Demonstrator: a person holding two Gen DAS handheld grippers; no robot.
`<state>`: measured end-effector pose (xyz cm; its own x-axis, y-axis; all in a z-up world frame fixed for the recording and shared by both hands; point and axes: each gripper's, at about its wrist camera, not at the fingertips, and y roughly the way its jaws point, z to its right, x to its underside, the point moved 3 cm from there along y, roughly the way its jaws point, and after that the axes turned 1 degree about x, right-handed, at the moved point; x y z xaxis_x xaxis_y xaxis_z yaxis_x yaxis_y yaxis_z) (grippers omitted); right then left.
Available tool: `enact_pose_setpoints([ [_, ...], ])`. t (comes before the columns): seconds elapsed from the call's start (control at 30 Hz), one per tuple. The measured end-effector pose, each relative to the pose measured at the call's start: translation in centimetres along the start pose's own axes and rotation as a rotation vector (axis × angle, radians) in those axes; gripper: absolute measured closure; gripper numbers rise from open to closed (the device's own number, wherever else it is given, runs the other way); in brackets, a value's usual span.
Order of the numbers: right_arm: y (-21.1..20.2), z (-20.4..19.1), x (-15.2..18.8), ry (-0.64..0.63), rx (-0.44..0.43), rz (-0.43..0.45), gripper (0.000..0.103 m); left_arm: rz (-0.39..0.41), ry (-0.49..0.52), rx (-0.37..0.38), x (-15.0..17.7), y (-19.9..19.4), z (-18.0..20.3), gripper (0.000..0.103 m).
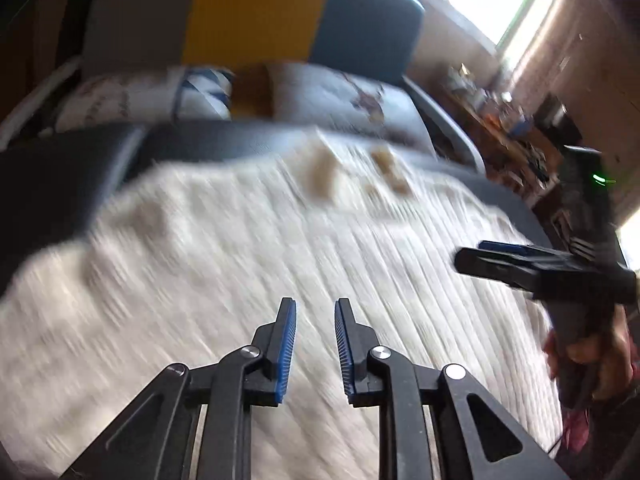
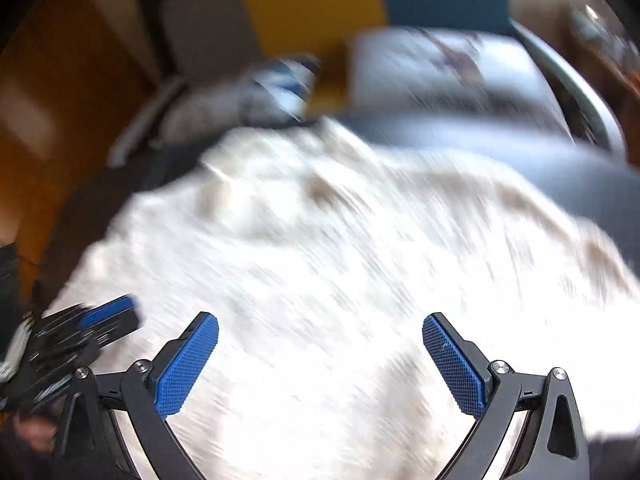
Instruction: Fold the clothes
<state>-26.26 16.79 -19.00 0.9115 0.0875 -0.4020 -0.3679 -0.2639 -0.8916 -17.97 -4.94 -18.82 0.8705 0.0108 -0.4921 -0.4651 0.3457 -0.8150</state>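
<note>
A white ribbed knit garment (image 1: 280,240) with brown patches (image 1: 320,172) lies spread on the bed, blurred by motion in both views. My left gripper (image 1: 315,304) hovers over its near part, open by a narrow gap with nothing between the blue pads. In the left wrist view my right gripper (image 1: 472,254) reaches in from the right over the garment's right edge, held by a hand (image 1: 600,356). In the right wrist view the right gripper (image 2: 320,320) stands wide open above the garment (image 2: 320,240), empty. The left gripper (image 2: 128,316) shows at the lower left.
The garment rests on a dark grey bed cover (image 1: 60,180). Pillows (image 1: 320,92) lie against a grey, yellow and blue headboard (image 1: 260,8) at the far end. A cluttered side table (image 1: 508,120) stands to the right, under a bright window.
</note>
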Motion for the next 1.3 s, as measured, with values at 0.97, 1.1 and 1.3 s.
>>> enact_pose_setpoints([
  [0.97, -20.7, 45.3, 20.5, 1.164, -0.101, 0.599, 0.000, -0.002, -0.004, -0.146, 3.0, -0.3, 3.1, 0.078],
  [1.1, -20.1, 44.5, 19.9, 1.156, -0.056, 0.620, 0.000, 0.007, -0.002, -0.159, 3.1, -0.2, 3.4, 0.073],
  [1.3, -19.5, 44.8, 20.0, 1.193, 0.023, 0.654, 0.046, 0.011, 0.022, -0.169, 3.2, 0.0, 4.0, 0.067],
])
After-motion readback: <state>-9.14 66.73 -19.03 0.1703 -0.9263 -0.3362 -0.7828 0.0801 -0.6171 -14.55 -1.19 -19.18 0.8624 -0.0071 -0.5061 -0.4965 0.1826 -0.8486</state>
